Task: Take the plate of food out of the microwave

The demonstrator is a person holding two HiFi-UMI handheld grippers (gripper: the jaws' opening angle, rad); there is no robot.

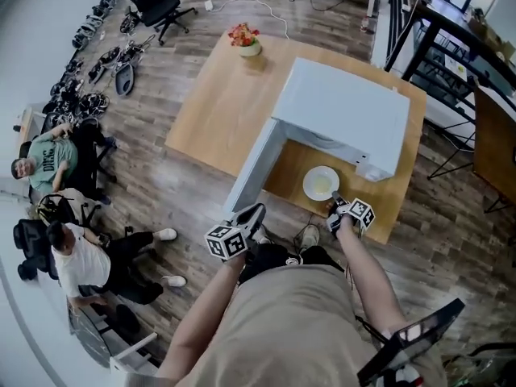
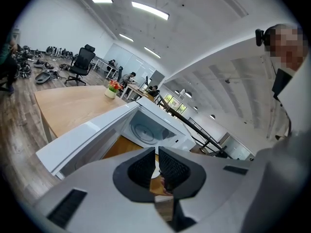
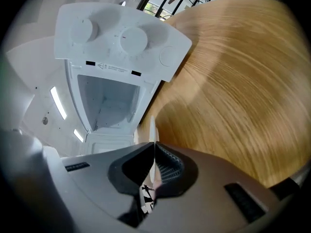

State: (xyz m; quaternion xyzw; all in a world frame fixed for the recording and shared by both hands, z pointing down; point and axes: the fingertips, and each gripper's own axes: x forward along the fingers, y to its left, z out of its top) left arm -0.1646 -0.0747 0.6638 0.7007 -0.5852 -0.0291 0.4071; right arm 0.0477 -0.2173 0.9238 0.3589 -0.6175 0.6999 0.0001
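**A:** What surrounds the work?

**B:** A white microwave point(image 1: 343, 115) sits on a wooden counter point(image 1: 214, 111). Its door point(image 1: 254, 168) hangs open beside the left gripper point(image 1: 255, 213), whose jaws are together and empty. A flower pot point(image 1: 245, 40) stands at the counter's far corner.

**A:** And the plate?

**B:** The plate point(image 1: 321, 183) is outside, just before the opening, with the right gripper point(image 1: 335, 203) clamped on its near rim. Only the right gripper view shows that rim edge-on between the jaws.
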